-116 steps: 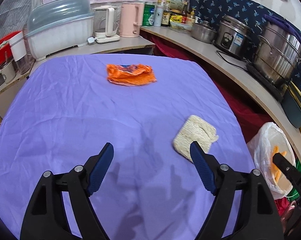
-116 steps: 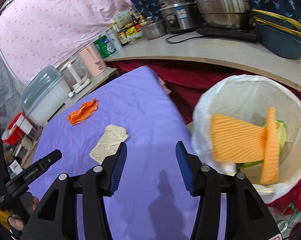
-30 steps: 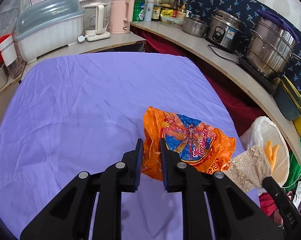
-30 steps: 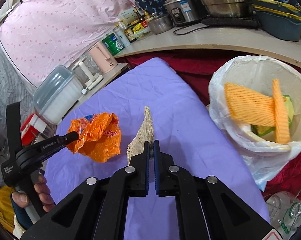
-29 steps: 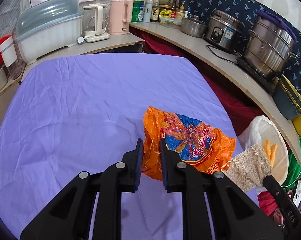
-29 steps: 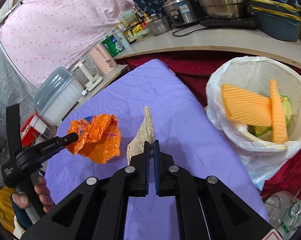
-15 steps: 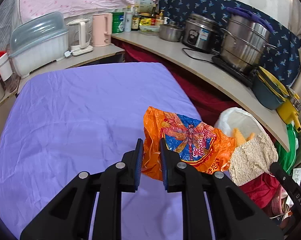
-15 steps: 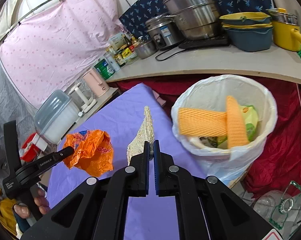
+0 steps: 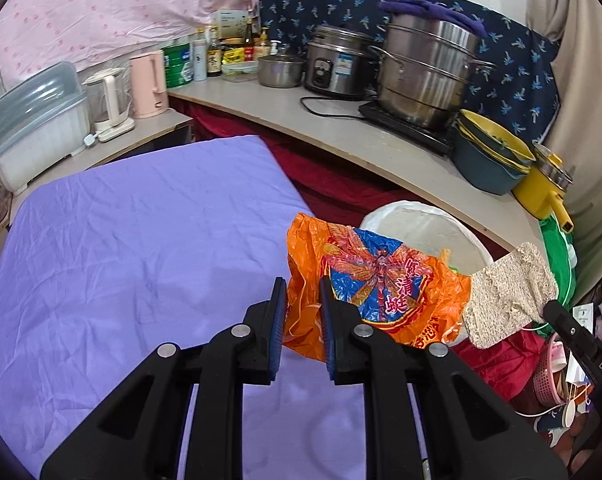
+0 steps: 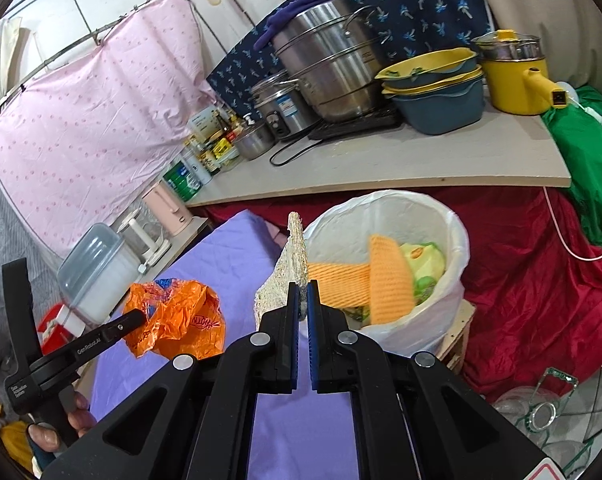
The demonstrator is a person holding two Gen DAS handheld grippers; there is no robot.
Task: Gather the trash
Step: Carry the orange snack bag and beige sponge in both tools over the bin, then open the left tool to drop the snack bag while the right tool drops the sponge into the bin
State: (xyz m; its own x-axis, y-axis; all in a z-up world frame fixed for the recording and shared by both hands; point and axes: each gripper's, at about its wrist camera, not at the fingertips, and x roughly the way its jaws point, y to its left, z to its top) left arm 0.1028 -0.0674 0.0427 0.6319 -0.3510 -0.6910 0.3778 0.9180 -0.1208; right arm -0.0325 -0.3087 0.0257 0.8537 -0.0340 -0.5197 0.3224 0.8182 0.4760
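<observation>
- Both loads have swung off the purple cloth [image 9: 133, 240] toward the white-lined bin [image 10: 453, 236] since a second ago.
- The left gripper [image 9: 303, 312] pinches the orange bag [image 9: 377, 280]; it hangs near the bin's rim.
- The right gripper [image 10: 299, 312] clamps the loofah pad [image 10: 291, 268], now before the bin; release likely comes next.

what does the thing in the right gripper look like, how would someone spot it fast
Start at the white-lined trash bin beside the purple-covered table. Just before its rim, the right gripper pinches a loofah pad: flat, pale beige, coarse and fibrous. Unlike the glossy orange bag nearby, it is dull and unprinted.
</observation>
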